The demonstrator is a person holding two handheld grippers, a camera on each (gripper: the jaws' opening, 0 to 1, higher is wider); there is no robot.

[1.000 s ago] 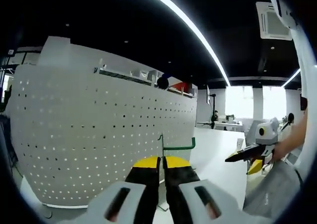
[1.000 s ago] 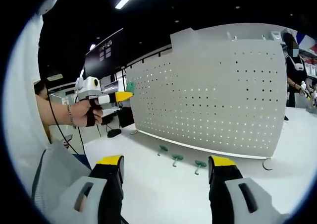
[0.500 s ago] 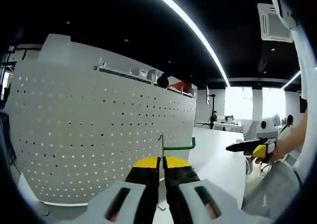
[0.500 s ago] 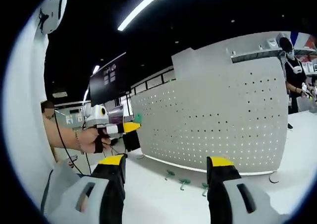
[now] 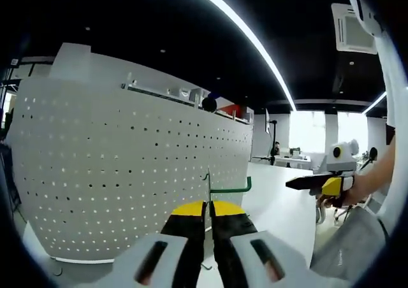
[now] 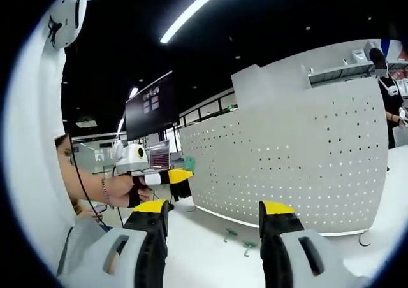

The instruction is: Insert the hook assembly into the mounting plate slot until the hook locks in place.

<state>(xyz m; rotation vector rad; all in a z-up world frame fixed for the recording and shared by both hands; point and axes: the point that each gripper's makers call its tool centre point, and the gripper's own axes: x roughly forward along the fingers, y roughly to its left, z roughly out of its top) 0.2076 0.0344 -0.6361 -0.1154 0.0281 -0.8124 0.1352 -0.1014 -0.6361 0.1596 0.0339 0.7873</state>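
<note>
Since a second ago your right tool [image 6: 207,215] has tilted up — spare hooks [image 6: 237,238] sit lower in its view, jaws wide and empty. Your left tool [image 5: 208,206] is clamped on the green hook [image 5: 227,187], near the pegboard [image 5: 127,173] — not yet inserted.

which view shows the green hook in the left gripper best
The left gripper view: the green hook stands just above the left gripper, pinched between its shut fingers, its arm outlined against the white pegboard. The right gripper view shows the same hook as a small green tip at that gripper's yellow end, far off.
</note>
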